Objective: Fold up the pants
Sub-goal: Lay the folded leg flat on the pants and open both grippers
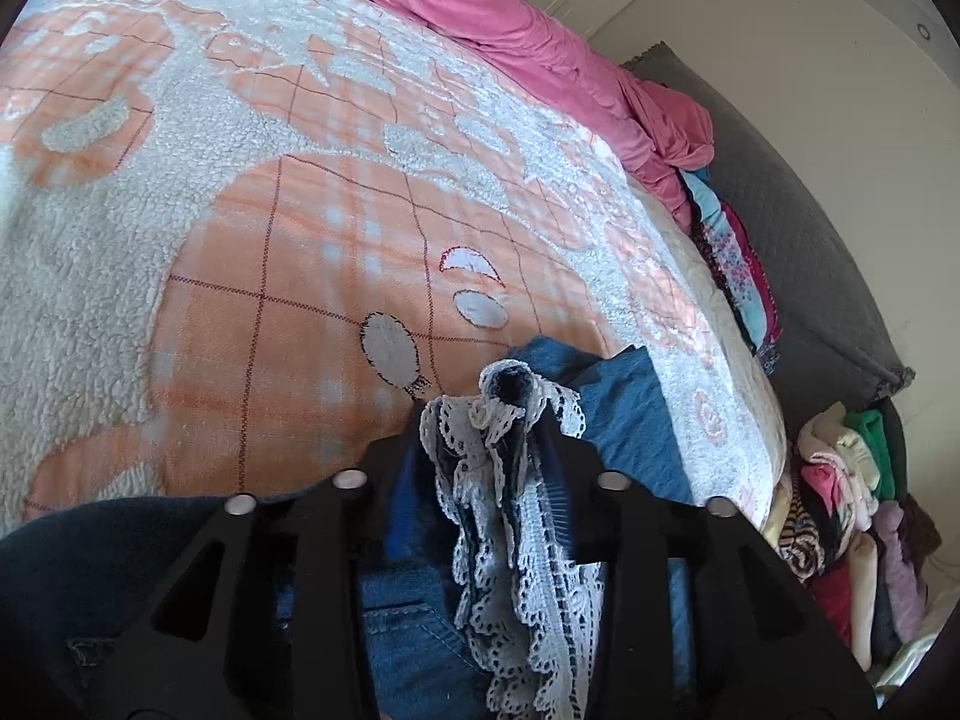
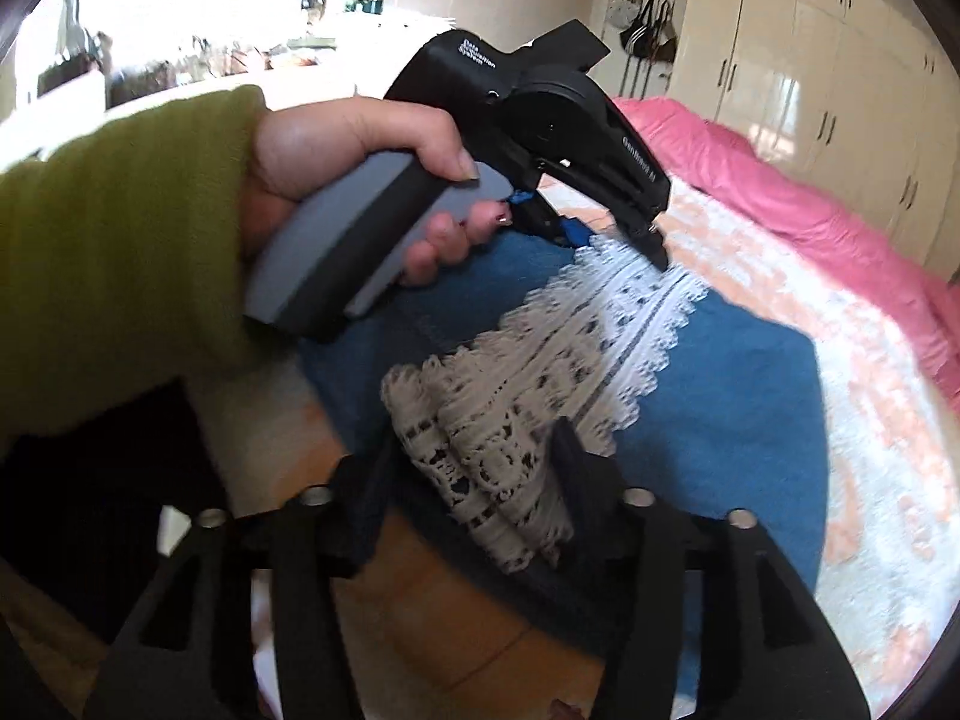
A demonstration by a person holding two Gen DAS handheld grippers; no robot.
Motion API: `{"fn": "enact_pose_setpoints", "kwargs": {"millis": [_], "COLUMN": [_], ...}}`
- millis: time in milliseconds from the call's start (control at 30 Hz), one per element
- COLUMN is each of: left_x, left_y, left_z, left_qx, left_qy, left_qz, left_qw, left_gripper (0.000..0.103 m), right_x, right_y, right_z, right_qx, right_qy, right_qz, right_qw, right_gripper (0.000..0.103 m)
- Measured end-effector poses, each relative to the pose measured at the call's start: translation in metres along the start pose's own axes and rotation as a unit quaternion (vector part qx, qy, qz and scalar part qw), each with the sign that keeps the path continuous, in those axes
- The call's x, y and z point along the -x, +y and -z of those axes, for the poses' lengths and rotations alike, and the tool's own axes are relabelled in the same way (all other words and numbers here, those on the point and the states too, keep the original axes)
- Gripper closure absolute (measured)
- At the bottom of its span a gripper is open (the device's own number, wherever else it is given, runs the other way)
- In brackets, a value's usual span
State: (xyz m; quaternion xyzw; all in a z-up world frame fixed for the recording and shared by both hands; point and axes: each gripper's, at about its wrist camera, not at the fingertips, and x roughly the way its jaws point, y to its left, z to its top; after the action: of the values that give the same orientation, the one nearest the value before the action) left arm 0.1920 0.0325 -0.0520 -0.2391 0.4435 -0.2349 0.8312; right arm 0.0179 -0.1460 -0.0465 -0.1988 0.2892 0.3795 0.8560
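Note:
Blue denim pants [image 1: 630, 414] [image 2: 750, 390] with a white lace hem [image 1: 522, 540] [image 2: 540, 372] lie at the near edge of the bed. In the left wrist view the bunched lace stands up between the black fingers of my left gripper [image 1: 486, 438], which looks open around it. The right wrist view shows that same left gripper [image 2: 657, 246], held by a hand [image 2: 336, 144] in a green sleeve, its tip on the far end of the lace. My right gripper [image 2: 474, 468] is open, with the near end of the lace lying loosely between its fingers.
An orange and white fleece bedspread [image 1: 240, 240] [image 2: 870, 480] covers the bed, with a pink duvet [image 1: 480, 6] [image 2: 810, 192] along the far side. A pile of clothes [image 1: 852, 510] lies right of the bed. Cream wardrobes [image 2: 840, 60] stand behind; wooden floor [image 2: 450, 630] shows below.

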Motion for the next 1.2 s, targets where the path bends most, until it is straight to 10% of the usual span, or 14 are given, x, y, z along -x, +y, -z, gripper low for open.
{"fn": "enact_pose_setpoints", "kwargs": {"millis": [200,667,933,1200], "left_x": [0.03,0.084,0.053,0.056], "left_y": [-0.008,-0.044,-0.069,-0.072], "left_z": [0.004,0.087,0.136,0.155], "left_qx": [-0.012,-0.051,-0.141,-0.163], "left_qy": [-0.024,-0.048,-0.001,0.007], "left_qz": [-0.013,-0.056,-0.149,-0.162], "left_qw": [0.9996,0.996,0.9787,0.9732], "left_gripper": [0.057,0.051,0.051,0.051], "right_x": [0.033,0.068,0.035,0.032], "right_y": [-0.027,-0.099,-0.088,-0.087], "right_z": [0.002,0.031,0.051,0.062], "right_qx": [-0.084,-0.244,-0.193,-0.199], "right_qy": [-0.017,-0.036,0.039,0.045], "right_qz": [-0.073,-0.015,0.031,0.041], "right_qw": [0.994,0.969,0.98,0.978], "right_gripper": [0.045,0.045,0.047,0.047]}}
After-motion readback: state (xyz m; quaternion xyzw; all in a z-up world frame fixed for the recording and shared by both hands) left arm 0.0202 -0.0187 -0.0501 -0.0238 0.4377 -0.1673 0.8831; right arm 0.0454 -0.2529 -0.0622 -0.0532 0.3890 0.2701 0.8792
